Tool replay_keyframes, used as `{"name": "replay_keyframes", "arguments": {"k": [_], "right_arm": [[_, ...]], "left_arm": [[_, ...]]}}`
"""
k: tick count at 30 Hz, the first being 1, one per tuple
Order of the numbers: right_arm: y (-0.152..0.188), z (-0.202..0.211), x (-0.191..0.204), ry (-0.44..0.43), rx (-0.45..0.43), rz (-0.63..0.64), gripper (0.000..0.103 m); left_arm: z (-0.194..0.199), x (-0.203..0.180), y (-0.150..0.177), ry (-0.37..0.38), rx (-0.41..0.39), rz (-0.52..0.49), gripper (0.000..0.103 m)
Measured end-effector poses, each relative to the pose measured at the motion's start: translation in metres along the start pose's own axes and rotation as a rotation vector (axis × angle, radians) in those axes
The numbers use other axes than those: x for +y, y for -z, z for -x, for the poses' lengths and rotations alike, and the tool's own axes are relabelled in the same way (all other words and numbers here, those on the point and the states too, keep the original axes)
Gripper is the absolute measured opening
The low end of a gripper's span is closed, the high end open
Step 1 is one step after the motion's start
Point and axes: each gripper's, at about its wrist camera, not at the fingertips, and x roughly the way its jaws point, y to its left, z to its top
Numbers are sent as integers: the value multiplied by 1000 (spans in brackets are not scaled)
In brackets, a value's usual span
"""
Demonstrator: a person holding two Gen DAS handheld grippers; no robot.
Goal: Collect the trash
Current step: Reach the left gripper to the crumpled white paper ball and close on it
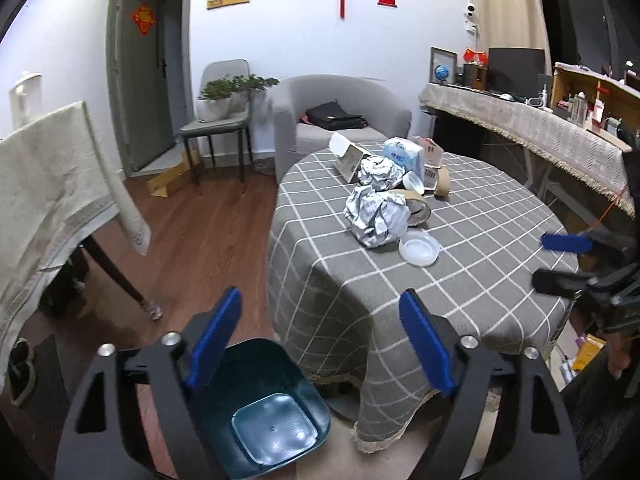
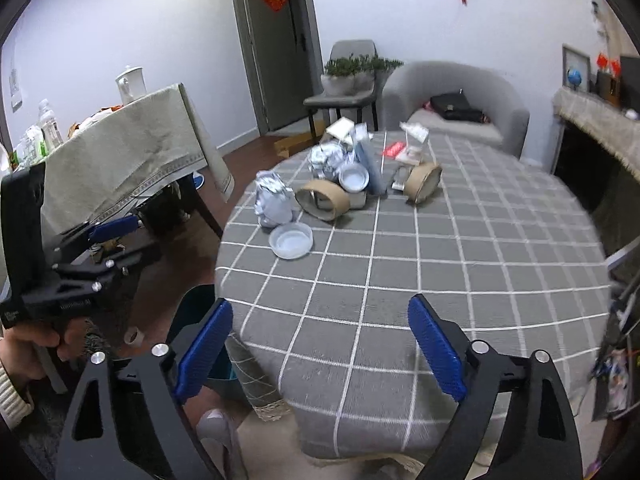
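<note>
A round table with a grey checked cloth (image 1: 460, 300) carries a heap of trash: two crumpled foil balls (image 1: 376, 216) (image 1: 378, 172), a clear plastic lid (image 1: 419, 247), cardboard tape rolls (image 2: 322, 200) (image 2: 422, 182), a small bowl (image 2: 354, 178), a tissue packet (image 1: 404, 154) and a box (image 1: 348, 156). My left gripper (image 1: 320, 340) is open and empty, beside the table's left edge and above a teal bin (image 1: 260, 412) on the floor. My right gripper (image 2: 320, 348) is open and empty over the table's near edge, well short of the lid (image 2: 291, 241) and the nearest foil ball (image 2: 274, 200).
A second table under a beige cloth (image 1: 48, 184) stands to the left across a strip of wood floor. Behind are a chair with potted plants (image 1: 218, 120), a grey armchair (image 1: 340, 112) and a cluttered counter (image 1: 520, 120). A person's hand (image 2: 24, 344) holds the left gripper.
</note>
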Motion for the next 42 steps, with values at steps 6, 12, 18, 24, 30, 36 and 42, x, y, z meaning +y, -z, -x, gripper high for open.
{"name": "replay_keyframes", "arguments": {"k": [6,12,18,24,30,36,42], "right_arm": [[-15,-18,1,-54,23,15,85],[-25,-44,10,-74,72,80,84],[-29,-67,12,-85,116,111,75],[-34,-81,12,-102,126,115,72],[-42,-90,13,-134,125,101,59],[-46,-96,15,-127,132,81,57],[-51,-96,15,-128,124,71,58]], "left_arm": [[-20,9,-18,119,4,40,76],[-52,2,-31,189,34,14,76],[-69,-13,-40,233,46,-51,76],[-86,-15,-51,247,52,-48,73],[-100,-17,-54,238,85,-55,68],[-107,-9,-58,298,115,11,59],[-99,-13,-61,337,104,21,55]]}}
